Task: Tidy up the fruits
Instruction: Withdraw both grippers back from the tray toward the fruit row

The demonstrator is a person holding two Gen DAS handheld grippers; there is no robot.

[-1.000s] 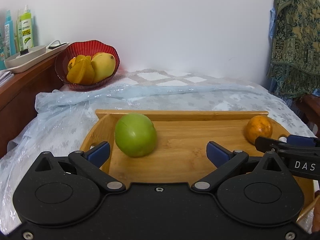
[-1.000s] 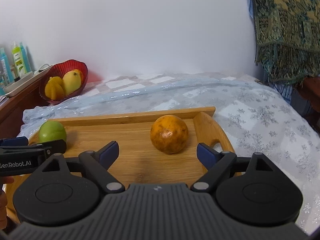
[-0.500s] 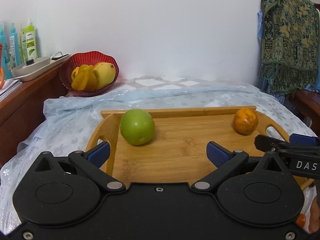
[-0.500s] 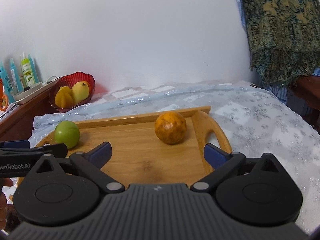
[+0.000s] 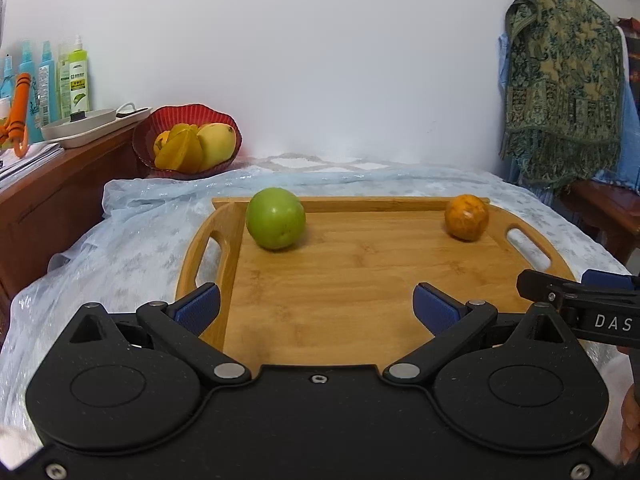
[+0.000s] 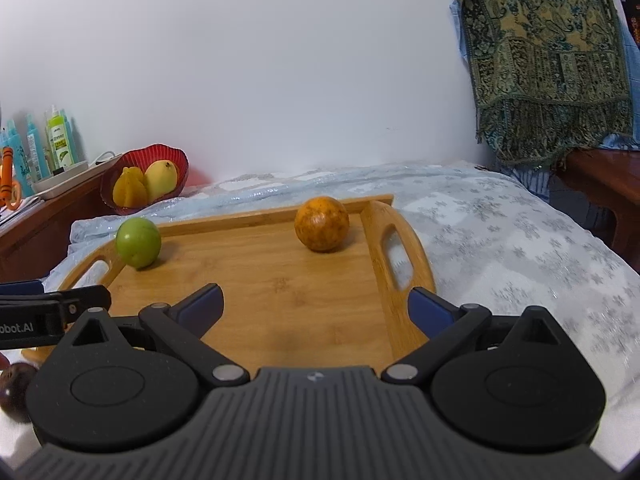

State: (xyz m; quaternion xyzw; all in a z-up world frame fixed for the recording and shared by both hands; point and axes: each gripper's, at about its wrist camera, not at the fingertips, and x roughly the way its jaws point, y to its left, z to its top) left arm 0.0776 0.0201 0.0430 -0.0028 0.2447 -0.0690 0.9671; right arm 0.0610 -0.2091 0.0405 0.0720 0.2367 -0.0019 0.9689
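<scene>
Sitting on the wooden tray (image 5: pixel 360 280) are two fruits: a green apple (image 5: pixel 275 218) at the far left corner and an orange (image 5: pixel 467 217) at the far right, well apart, neither touched. Left gripper (image 5: pixel 316 306) and right gripper (image 6: pixel 315 306) both hover over the tray's near edge, jaws wide apart, nothing between the blue pads. The red bowl (image 5: pixel 188 120) on the covered table beyond the tray, beside the wooden cabinet (image 5: pixel 60 200), holds a starfruit (image 5: pixel 178 152) and a mango (image 5: pixel 216 144). Progress is a judgement: if the tray is the target, two fruits are placed and more remain; if the bowl is the target, these two are left to move. Cannot tell which. Right wrist view alone shows a dark purple fruit (image 6: pixel 14 390) off the tray at lower left, likely unsorted, and the snowflake-patterned cloth (image 6: pixel 520 240) spreading right. Left wrist view alone shows both tray handles and the bottles (image 5: pixel 52 76) on the cabinet more clearly. Each view catches the other gripper's tip at its edge.
</scene>
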